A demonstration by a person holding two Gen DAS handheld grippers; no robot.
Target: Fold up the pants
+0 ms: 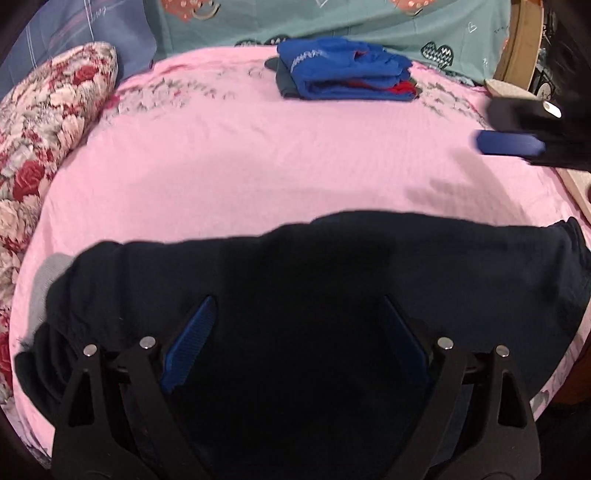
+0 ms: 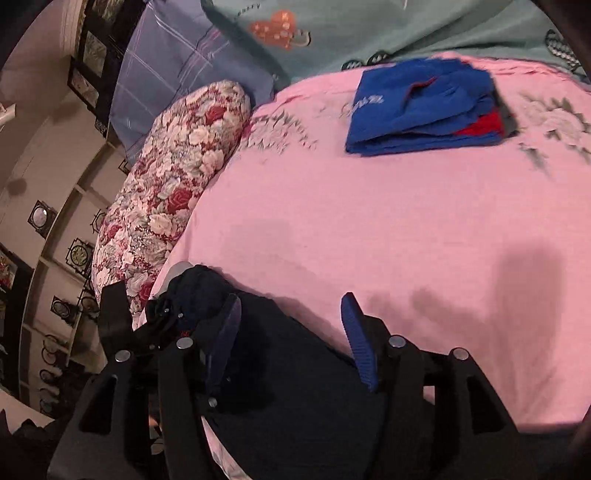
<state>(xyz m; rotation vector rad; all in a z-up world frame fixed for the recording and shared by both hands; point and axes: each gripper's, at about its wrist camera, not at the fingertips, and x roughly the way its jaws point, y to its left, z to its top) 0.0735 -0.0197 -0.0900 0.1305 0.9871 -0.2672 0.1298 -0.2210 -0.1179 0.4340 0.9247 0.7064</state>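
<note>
Dark navy pants [image 1: 332,266] lie across the near part of a pink bed sheet [image 1: 258,158], spread left to right. My left gripper [image 1: 299,314] hovers over them with its blue-padded jaws wide open, nothing between them. My right gripper [image 2: 291,314] is open too, above the pants' bunched left end [image 2: 199,291] and the pink sheet [image 2: 369,221]. The right gripper also shows at the right edge of the left wrist view [image 1: 517,140], above the sheet. The left gripper's body [image 2: 122,321] shows at the lower left in the right wrist view.
A folded stack of blue and red clothes [image 1: 343,70] sits at the far side of the bed. A floral bolster pillow [image 1: 44,122] lies along the left edge. A teal blanket [image 1: 332,22] and a blue pillow [image 2: 177,62] are behind. A wooden bed frame [image 1: 521,40] is at far right.
</note>
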